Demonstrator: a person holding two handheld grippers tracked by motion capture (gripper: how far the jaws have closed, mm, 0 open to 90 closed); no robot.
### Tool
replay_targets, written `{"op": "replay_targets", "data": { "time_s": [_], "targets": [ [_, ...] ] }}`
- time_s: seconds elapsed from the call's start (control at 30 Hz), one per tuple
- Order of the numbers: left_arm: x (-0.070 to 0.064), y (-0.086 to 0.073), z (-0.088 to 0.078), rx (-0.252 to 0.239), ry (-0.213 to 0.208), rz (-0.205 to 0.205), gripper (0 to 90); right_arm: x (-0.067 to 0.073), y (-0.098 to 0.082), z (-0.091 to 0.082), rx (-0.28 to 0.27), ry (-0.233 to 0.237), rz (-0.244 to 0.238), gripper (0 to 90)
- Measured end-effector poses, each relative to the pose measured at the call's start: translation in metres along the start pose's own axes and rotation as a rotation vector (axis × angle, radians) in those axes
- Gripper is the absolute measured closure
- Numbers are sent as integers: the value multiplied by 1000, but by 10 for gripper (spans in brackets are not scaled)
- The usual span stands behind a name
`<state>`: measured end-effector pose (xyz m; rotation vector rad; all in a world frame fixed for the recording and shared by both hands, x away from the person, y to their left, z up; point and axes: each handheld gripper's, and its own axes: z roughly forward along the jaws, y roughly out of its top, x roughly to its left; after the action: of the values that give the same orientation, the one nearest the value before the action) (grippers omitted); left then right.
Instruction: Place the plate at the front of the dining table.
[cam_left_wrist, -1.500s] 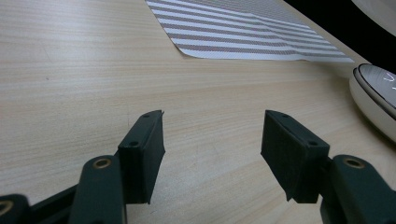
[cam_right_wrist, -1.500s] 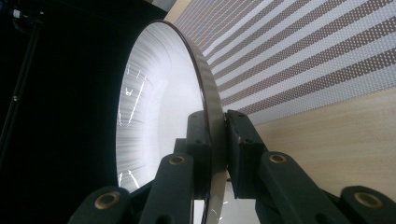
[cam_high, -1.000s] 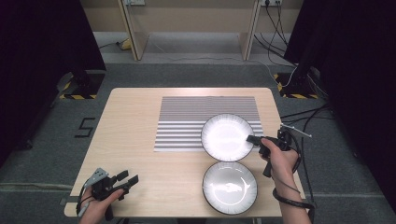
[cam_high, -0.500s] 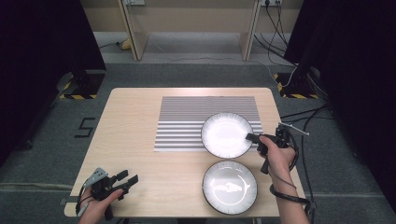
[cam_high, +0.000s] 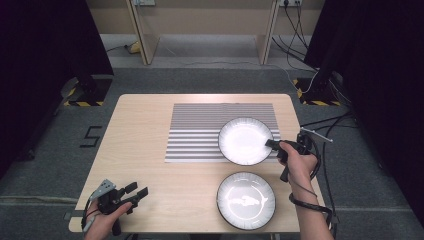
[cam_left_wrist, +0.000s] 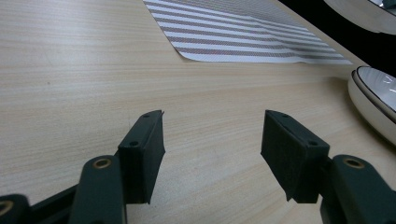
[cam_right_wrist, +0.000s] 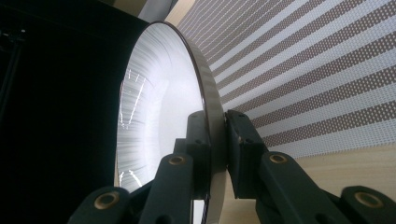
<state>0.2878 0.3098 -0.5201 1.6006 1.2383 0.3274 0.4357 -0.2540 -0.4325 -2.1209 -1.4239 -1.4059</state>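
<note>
Pale wood table, high view: we list a striped mat across its far middle and two white plates with dark rims. The far plate lies on the mat's right part; the near plate sits on bare wood just in front of it, the two close but apart. We find the right gripper at the far plate's right edge, its jaws brought together on the rim, the right hand behind it. The left gripper sits at the near left corner in the left hand, jaws spread, well apart from both plates.

Left gripper view: we note the left gripper wide open over bare wood, with nothing between its jaws. The mat lies ahead; the near plate's rim shows at the right edge, the far plate at the top right corner.

Right gripper view: we record the right gripper closed tight on the far plate's rim, one jaw inside the bowl, one against the outer wall. The plate is round, with no long axis to give; its hollow faces this view's left, its rim edge-on. Striped mat lies beyond, table wood at lower right.
</note>
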Motion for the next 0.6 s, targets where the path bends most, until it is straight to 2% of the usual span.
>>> {"op": "replay_targets", "data": {
  "time_s": [0.23, 0.6],
  "targets": [
    [0, 0, 0, -1, -1, 1, 387, 0, 4, 5, 1, -4, 10, 803],
    [1, 0, 0, -4, 0, -2, 387, 8, 12, 11, -5, -4, 6, 802]
  ]
}}
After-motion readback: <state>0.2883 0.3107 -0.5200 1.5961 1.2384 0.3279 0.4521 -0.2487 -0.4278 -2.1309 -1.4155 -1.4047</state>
